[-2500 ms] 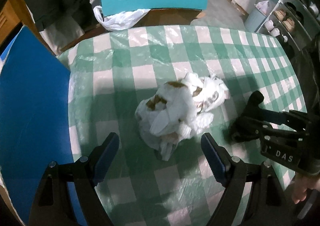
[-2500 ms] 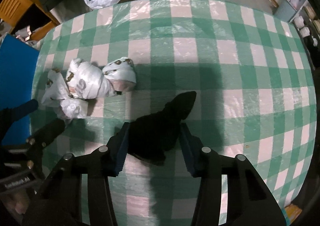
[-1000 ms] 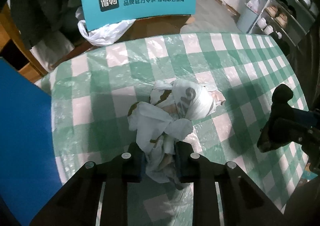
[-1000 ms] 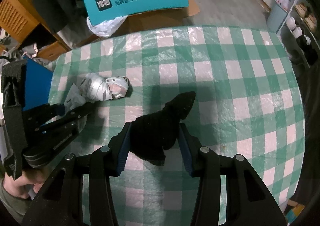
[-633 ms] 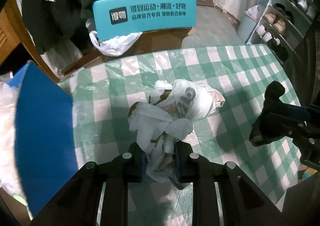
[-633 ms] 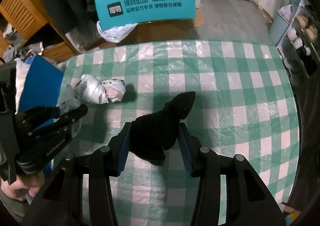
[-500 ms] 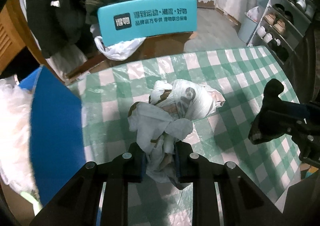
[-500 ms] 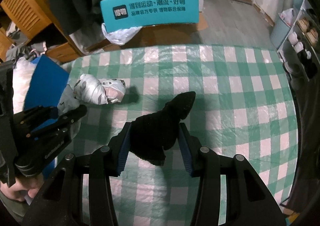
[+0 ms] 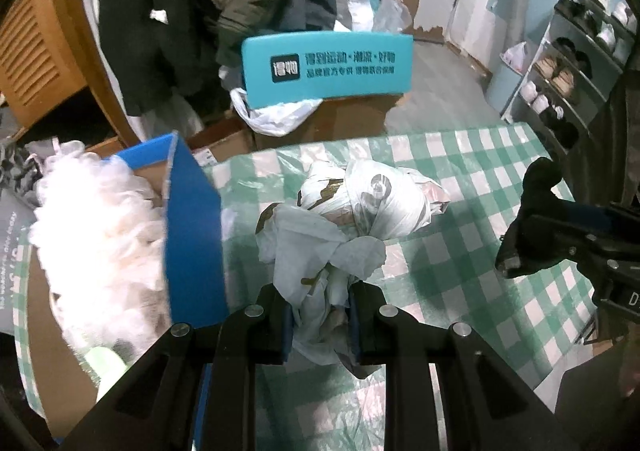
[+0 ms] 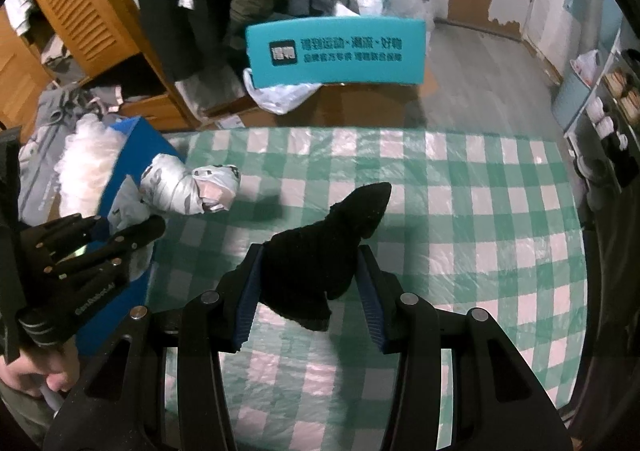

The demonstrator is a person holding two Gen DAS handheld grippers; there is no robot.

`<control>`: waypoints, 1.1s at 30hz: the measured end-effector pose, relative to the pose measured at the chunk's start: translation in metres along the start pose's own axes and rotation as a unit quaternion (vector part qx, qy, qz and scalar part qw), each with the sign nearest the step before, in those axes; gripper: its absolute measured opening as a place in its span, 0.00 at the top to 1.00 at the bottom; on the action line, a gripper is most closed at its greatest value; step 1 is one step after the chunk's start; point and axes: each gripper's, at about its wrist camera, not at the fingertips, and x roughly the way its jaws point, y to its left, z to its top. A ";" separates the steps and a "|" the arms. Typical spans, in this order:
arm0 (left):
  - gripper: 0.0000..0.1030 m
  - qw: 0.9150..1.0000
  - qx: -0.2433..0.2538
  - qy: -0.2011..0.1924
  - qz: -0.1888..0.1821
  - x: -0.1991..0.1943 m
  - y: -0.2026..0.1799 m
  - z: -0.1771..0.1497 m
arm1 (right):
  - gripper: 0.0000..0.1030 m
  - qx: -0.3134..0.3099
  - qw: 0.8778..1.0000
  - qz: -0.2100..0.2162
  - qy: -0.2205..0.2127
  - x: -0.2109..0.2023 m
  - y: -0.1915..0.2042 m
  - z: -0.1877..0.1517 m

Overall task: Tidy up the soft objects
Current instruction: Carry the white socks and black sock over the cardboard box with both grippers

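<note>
Crumpled white plastic bag with brown print (image 9: 340, 235), pinched at its lower tail between the pressed-together fingers of the left gripper (image 9: 320, 315), hangs above the green-and-white checked plastic tablecloth (image 9: 460, 251), just beside the blue cardboard box wall (image 9: 192, 243). Black knitted sock-like cloth (image 10: 320, 251), clamped between the blue-padded fingers of the right gripper (image 10: 308, 307), is held over the same tablecloth. White fluffy stuffing (image 9: 96, 235) fills the box; a teal printed carton (image 9: 326, 67) stands beyond the table.

White printed bundle (image 9: 344, 219) crumpled, lifted; black sock (image 10: 320, 255) limp, lifted.
</note>
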 end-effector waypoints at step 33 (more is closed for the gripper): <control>0.79 0.996 -0.057 -0.047 0.047 -0.086 0.086 -0.048 | 0.57 -0.124 0.989 0.071 -0.026 -0.028 0.134 0.002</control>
